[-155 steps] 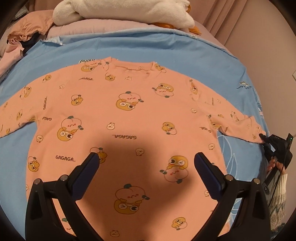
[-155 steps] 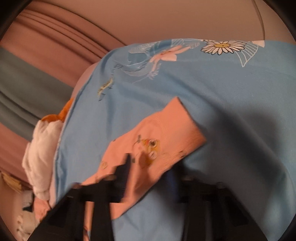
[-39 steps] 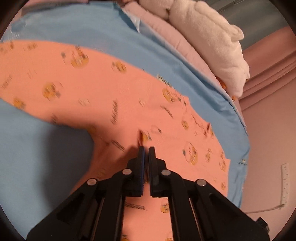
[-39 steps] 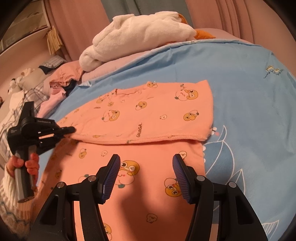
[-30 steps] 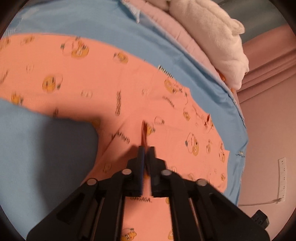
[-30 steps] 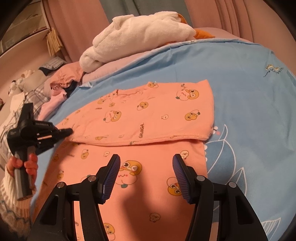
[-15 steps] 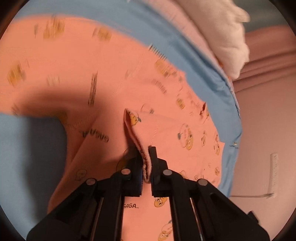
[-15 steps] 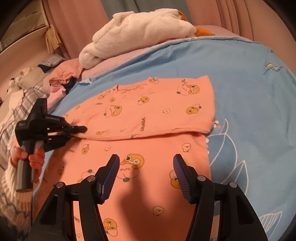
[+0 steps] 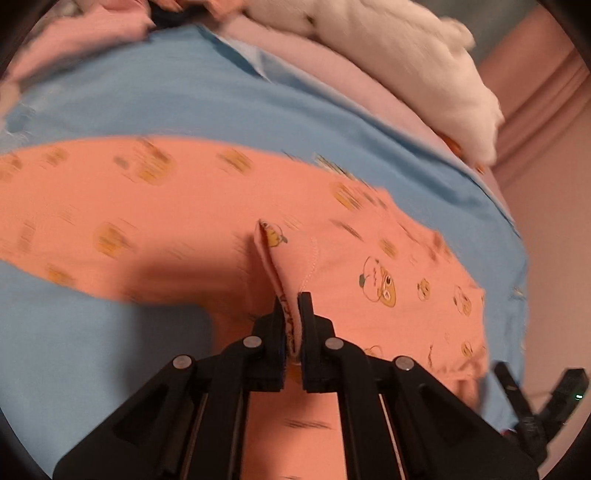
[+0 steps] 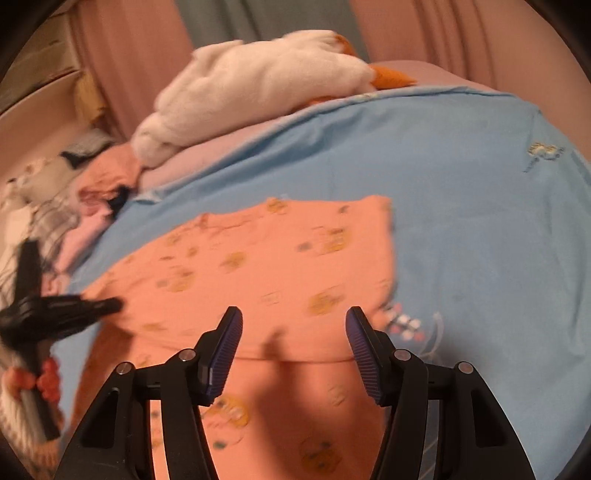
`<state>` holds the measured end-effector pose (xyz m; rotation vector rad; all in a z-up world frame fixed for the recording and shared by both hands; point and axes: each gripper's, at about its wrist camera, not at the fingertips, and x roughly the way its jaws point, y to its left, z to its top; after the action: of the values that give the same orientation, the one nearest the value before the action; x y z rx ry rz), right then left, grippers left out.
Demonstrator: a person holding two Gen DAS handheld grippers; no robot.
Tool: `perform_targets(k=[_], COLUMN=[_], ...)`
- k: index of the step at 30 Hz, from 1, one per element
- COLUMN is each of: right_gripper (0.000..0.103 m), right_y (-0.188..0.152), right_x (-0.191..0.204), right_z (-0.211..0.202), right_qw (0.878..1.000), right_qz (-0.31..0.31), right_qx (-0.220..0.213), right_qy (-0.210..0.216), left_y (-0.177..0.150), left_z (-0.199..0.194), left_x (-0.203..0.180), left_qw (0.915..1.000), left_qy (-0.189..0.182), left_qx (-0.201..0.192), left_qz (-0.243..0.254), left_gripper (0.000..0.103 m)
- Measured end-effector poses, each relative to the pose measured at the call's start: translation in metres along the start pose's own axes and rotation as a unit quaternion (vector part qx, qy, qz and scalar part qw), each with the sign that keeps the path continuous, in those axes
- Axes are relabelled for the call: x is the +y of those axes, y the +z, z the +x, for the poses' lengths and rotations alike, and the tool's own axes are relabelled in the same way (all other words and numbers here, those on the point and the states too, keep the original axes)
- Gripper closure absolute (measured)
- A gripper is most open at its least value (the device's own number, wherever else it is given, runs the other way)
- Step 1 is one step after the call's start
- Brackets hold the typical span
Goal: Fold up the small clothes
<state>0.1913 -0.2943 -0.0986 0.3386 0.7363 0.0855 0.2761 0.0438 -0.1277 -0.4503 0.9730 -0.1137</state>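
Observation:
A small orange top with cartoon prints (image 9: 369,258) lies on the blue bedsheet (image 9: 184,96). My left gripper (image 9: 290,302) is shut on a raised fold of the top (image 9: 291,254) near where its left sleeve (image 9: 110,206) joins the body. In the right wrist view the top (image 10: 266,266) has its right side folded over the body. My right gripper (image 10: 293,325) is open and empty above the folded edge. The left gripper also shows in that view (image 10: 110,305), at the top's left edge.
A white plush blanket (image 10: 266,81) lies on a pink quilt (image 9: 325,74) at the far end of the bed. A heap of clothes (image 10: 74,184) sits at the far left. Pink curtains (image 10: 424,33) hang behind. The bed's edge and a wall (image 9: 554,258) lie to the right.
My left gripper has lifted the pinched fold and carried it further over the top. My right gripper has moved forward over the folded edge and stays open.

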Motion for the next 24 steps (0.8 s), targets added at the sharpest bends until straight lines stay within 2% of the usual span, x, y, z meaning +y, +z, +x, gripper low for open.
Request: perform_targets(k=[3,5,7,10,13,14,15,16,17,19,20,21,22,24], right_gripper=[0.043,0.043,0.043,0.043,0.043,0.045,0.052,0.059,0.061,0.078,0.082,0.089,0.091,0.096], right_y=[-0.001,-0.005,-0.006,0.002,0.022,0.026,0.031,0.035,0.036,0.033,0.028,0.025,0.023,0.027], right_x=[-0.014,-0.021,-0.023,-0.016,0.001,0.005,0.011,0.016,0.022,0.027,0.028,0.025,0.022,0.011], right_z=[-0.008,-0.007,-0.004,-0.002,0.006,0.010,0.018,0.027,0.042,0.063,0.080,0.087,0.088,0.083], right_qw=[1.000,0.999,0.999,1.000,1.000,1.000,0.999,0.999,0.998,0.993,0.983,0.975,0.968,0.972], right_qz=[0.025,0.033,0.036,0.016,-0.018,-0.025,-0.037,-0.049,-0.065,-0.099,-0.135,-0.153,-0.163,-0.141], right_qx=[-0.009,-0.002,0.006,0.000,-0.017,-0.016,-0.011,-0.001,0.020,0.056,0.088,0.099,0.097,0.095], right_qy=[-0.002,-0.008,-0.011,-0.011,0.007,0.010,0.016,0.019,0.016,-0.017,-0.084,-0.129,-0.161,-0.163], left_y=[0.009,0.010,0.008,0.012,0.016,0.016,0.017,0.017,0.018,0.019,0.021,0.022,0.022,0.022], left_z=[-0.005,0.002,0.012,0.017,0.009,0.005,-0.003,-0.006,-0.014,-0.020,-0.023,-0.026,-0.027,-0.030], left_x=[0.009,0.005,0.005,0.013,0.024,0.024,0.029,0.030,0.037,0.046,0.051,0.057,0.059,0.061], left_qw=[0.9999,0.9995,0.9982,0.9984,0.9985,0.9985,0.9987,0.9989,0.9990,0.9990,0.9989,0.9989,0.9990,0.9991], left_qy=[0.009,0.010,0.028,0.023,0.020,0.026,0.029,0.028,0.033,0.041,0.043,0.045,0.044,0.040], left_qx=[-0.008,0.011,0.029,0.043,0.044,0.040,0.031,0.027,0.019,0.013,0.011,0.011,0.012,0.008], left_qz=[0.009,0.029,0.044,0.030,0.023,0.026,0.027,0.026,0.022,0.017,0.013,0.009,0.008,0.008], left_gripper=[0.098,0.096,0.096,0.090,0.076,0.061,0.049,0.045,0.043,0.043,0.043,0.043,0.043,0.043])
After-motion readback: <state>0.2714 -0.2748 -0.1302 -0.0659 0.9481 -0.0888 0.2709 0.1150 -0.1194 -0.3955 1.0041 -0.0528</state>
